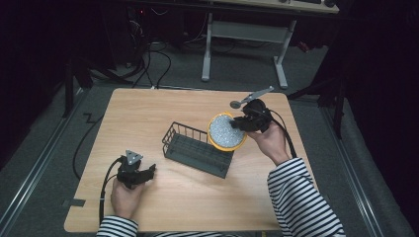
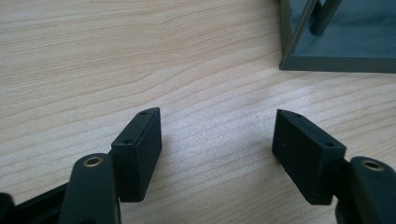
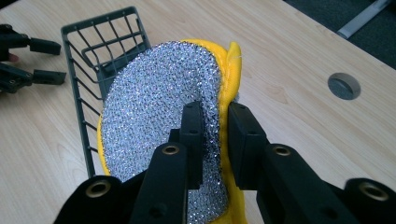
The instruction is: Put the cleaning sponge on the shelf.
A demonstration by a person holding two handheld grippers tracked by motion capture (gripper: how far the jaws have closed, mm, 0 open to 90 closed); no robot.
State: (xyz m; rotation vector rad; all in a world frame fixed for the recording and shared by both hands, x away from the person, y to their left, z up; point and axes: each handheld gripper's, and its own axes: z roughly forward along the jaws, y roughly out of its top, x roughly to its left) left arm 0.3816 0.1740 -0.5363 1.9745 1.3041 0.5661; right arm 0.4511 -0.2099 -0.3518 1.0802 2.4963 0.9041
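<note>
High view: the right gripper (image 1: 243,121) holds a round yellow sponge with a silver mesh face (image 1: 225,132) at its edge, raised beside the far right end of the dark grey wire basket (image 1: 196,148) on the light wooden table (image 1: 148,108). The left gripper (image 1: 147,171) rests low near the table's near left edge, well apart from the basket.

Left gripper view: jaws spread wide over bare wood, nothing between them; a basket corner (image 2: 336,63) lies ahead.

Right gripper view: jaws clamped on the sponge's rim (image 3: 154,107), mesh face on one side, yellow backing on the other; the basket (image 3: 88,60) sits beyond.
</note>
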